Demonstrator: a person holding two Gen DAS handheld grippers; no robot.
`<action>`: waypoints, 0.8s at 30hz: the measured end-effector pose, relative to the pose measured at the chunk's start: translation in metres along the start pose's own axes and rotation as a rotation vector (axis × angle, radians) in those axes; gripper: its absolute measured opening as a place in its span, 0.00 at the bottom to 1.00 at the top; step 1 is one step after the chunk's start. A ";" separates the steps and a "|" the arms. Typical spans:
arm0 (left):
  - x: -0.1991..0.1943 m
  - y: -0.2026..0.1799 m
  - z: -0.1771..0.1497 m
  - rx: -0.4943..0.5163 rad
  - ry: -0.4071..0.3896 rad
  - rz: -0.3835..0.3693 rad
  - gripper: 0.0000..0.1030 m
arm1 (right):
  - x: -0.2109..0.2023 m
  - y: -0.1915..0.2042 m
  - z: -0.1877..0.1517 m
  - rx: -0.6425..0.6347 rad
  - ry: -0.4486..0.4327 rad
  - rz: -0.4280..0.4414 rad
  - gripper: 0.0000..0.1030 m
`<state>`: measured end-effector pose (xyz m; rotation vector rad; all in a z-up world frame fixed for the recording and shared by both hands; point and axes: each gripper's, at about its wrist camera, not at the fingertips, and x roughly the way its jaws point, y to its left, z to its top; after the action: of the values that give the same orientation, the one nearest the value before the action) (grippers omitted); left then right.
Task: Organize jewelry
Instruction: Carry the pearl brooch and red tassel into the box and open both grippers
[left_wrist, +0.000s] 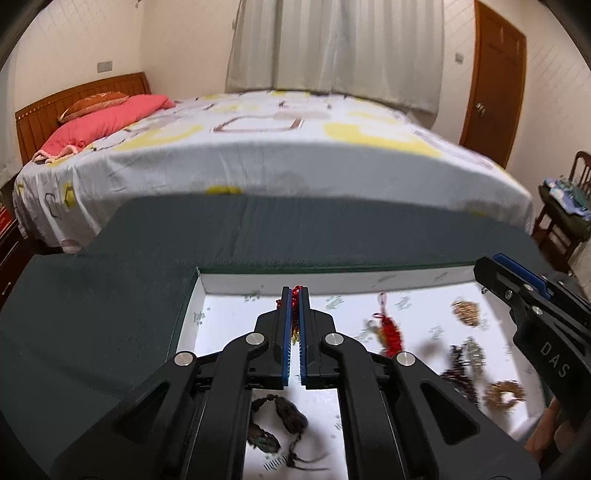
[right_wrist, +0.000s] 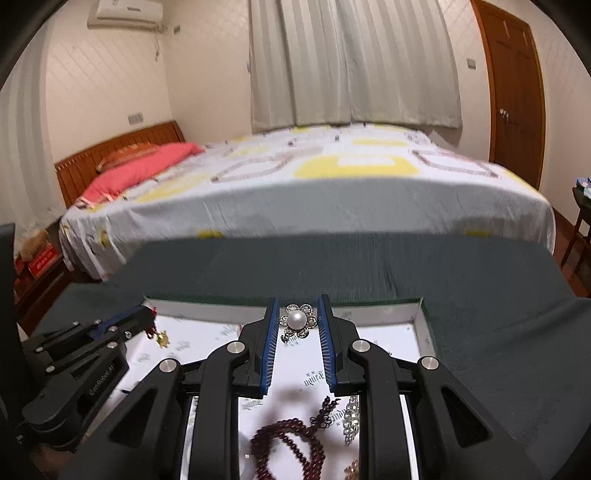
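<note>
Right wrist view: right gripper (right_wrist: 295, 321) pinches pearl brooch (right_wrist: 297, 320) above tray (right_wrist: 417, 314), left gripper (left_wrist: 294, 299) clamps red cord (left_wrist: 295, 293) over tray's left side; best lower both slowly, release inside rim.

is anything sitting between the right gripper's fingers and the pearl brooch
Nothing visible. The pearl brooch sits between the blue pads of the right hand-held gripper, with no other jewelry in the gap. The dark red bead chain lies nearer the camera.

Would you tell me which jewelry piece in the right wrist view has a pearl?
The flower brooch between the right gripper's fingertips: a white pearl sits at its centre, unlike the dark red bead chain below.
</note>
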<state>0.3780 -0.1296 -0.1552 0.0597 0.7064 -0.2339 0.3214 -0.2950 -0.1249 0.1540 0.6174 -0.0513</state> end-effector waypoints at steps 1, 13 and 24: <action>0.004 0.000 0.000 0.000 0.010 0.006 0.04 | 0.006 -0.001 -0.001 -0.002 0.020 -0.005 0.21; 0.027 -0.001 0.000 0.023 0.088 0.021 0.04 | 0.037 -0.003 0.000 -0.001 0.168 -0.016 0.21; 0.043 -0.003 0.000 0.027 0.154 0.000 0.05 | 0.051 -0.004 -0.001 -0.001 0.239 -0.012 0.23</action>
<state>0.4086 -0.1410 -0.1835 0.1047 0.8566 -0.2406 0.3620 -0.2991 -0.1559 0.1572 0.8571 -0.0444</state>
